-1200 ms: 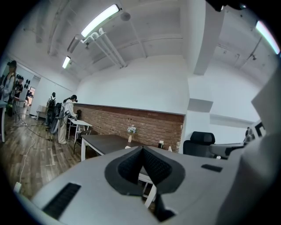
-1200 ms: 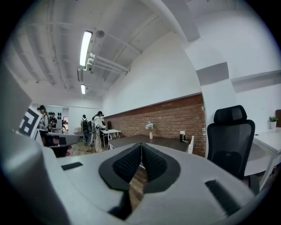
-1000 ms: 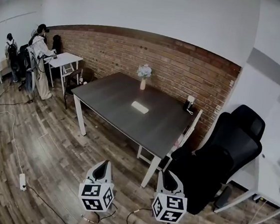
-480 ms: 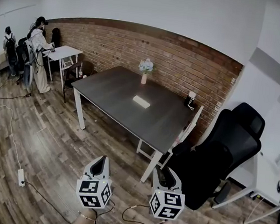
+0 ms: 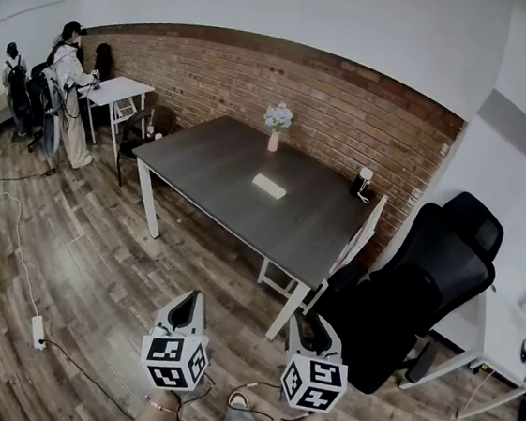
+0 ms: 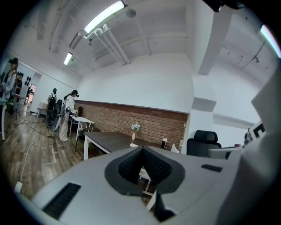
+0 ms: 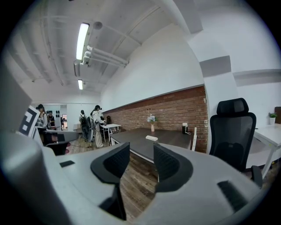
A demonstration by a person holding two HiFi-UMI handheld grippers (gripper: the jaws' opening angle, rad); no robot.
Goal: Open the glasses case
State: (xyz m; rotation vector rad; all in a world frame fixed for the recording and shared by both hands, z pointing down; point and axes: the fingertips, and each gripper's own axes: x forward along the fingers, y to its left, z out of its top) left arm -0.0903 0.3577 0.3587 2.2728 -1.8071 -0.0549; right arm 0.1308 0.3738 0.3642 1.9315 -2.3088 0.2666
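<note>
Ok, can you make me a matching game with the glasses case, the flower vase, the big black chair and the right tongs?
Things:
1. glasses case
2. flower vase
3. office chair
4. right tongs

Clues:
A. black, standing to the right of the table
B. open, with nothing between them
C. white, lying flat near the middle of the table
D. at the table's far edge, close to the brick wall

Pairs: 1-C, 2-D, 3-A, 4-B.
</note>
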